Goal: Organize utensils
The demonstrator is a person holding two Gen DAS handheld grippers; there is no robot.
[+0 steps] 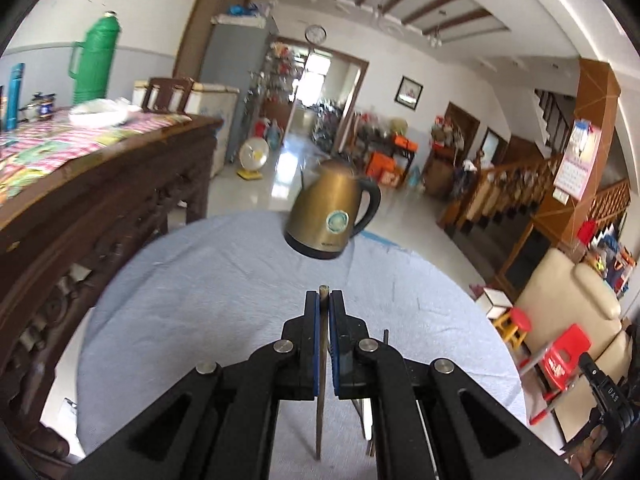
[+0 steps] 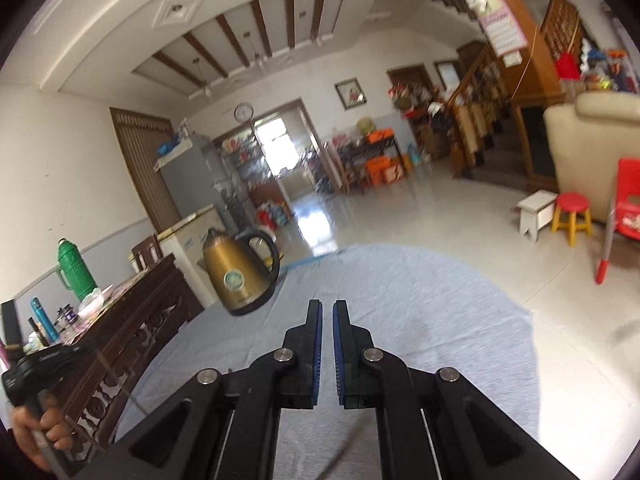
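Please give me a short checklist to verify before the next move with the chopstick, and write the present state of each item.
1. Left gripper shut on the chopstick: ok, the stick sits between both pads.
2. Chopstick lies straight along the fingers: ok, its tip shows just past them.
3. Right gripper free: ok, narrow gap, nothing between the pads.
4. Kettle apart from the left gripper: ok, it stands further back on the cloth.
5. Other utensils located: cannot tell, only parts show under the left gripper.
6. Place to put the chopstick: cannot tell, no holder in view.
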